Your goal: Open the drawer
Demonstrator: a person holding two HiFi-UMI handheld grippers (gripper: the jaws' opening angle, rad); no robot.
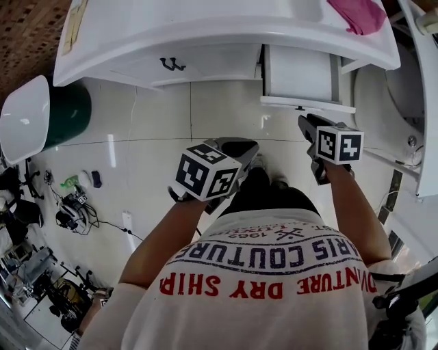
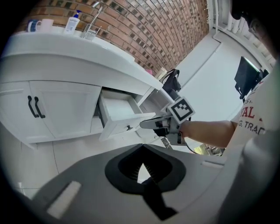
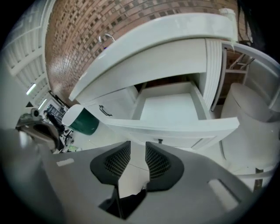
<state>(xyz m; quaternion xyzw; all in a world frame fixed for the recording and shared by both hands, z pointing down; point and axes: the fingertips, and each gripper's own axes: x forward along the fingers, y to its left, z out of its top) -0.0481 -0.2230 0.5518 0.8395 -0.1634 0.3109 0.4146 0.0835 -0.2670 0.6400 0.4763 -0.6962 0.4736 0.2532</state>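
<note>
1. White floor tiles, a white vanity and a brick wall behind it. The drawer [image 1: 301,72] sits at the vanity's right end, under the counter [image 1: 205,31]. It's already pulled well out, with its little knob [image 1: 299,108] facing the person.
2. The right gripper [image 1: 308,126] hovers just in front of that knob, tongs moderately apart and empty. The left gripper [image 1: 246,147] hangs further back over the floor, tongs pinched together on nothing.
3. What could go wrong, I reckon: the job looks basically done, so another hard tug might drag the drawer off its runners. The right tongs are also so near the front panel that a careless swing could knock it back in.
4. The right gripper view looks straight into the drawer, which is bare inside. The left gripper view has the side angle: the right gripper next to the drawer front (can't tell if there's a gap), plus a faucet [image 2: 94,17] and a soap bottle [image 2: 72,22] up top. The head view catches a pink cloth [image 1: 359,15] on the counter.
</note>
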